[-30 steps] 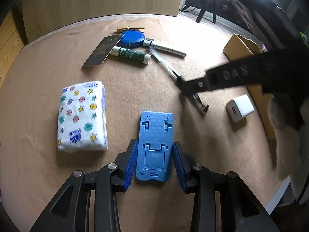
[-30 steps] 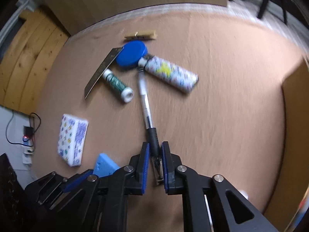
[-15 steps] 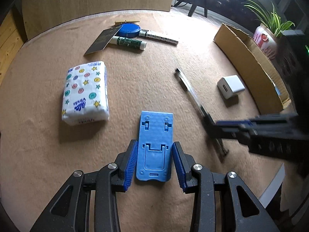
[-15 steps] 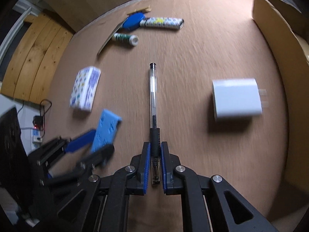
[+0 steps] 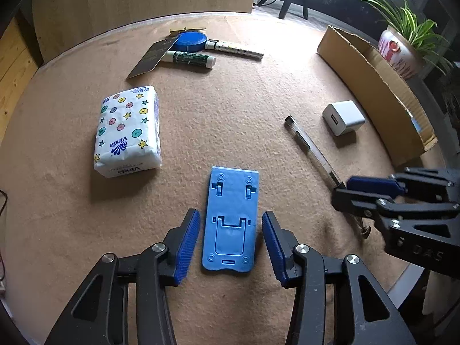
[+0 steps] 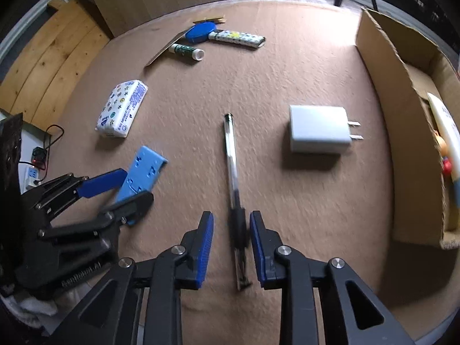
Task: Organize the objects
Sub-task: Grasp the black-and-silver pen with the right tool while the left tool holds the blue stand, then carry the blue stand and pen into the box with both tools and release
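Observation:
A blue phone stand [image 5: 231, 218] lies flat on the tan mat between the jaws of my left gripper [image 5: 230, 240], which is open with small gaps on both sides. It also shows in the right wrist view [image 6: 142, 172]. A clear pen [image 6: 234, 184] lies on the mat between the jaws of my right gripper [image 6: 231, 244], which is open and not touching it. The pen also shows in the left wrist view [image 5: 310, 149], with the right gripper [image 5: 371, 194] at its near end.
A white charger [image 6: 319, 132] lies right of the pen. A cardboard box [image 6: 402, 115] stands at the right edge. A tissue pack [image 5: 128, 130] lies left. A blue lid [image 5: 189, 41], green tube [image 5: 189, 59], patterned tube [image 5: 235, 49] and dark card [image 5: 152, 57] lie at the back.
My right gripper carried the pen toward the near right of the mat, set it down beside the charger and opened. My left gripper opened slightly around the phone stand.

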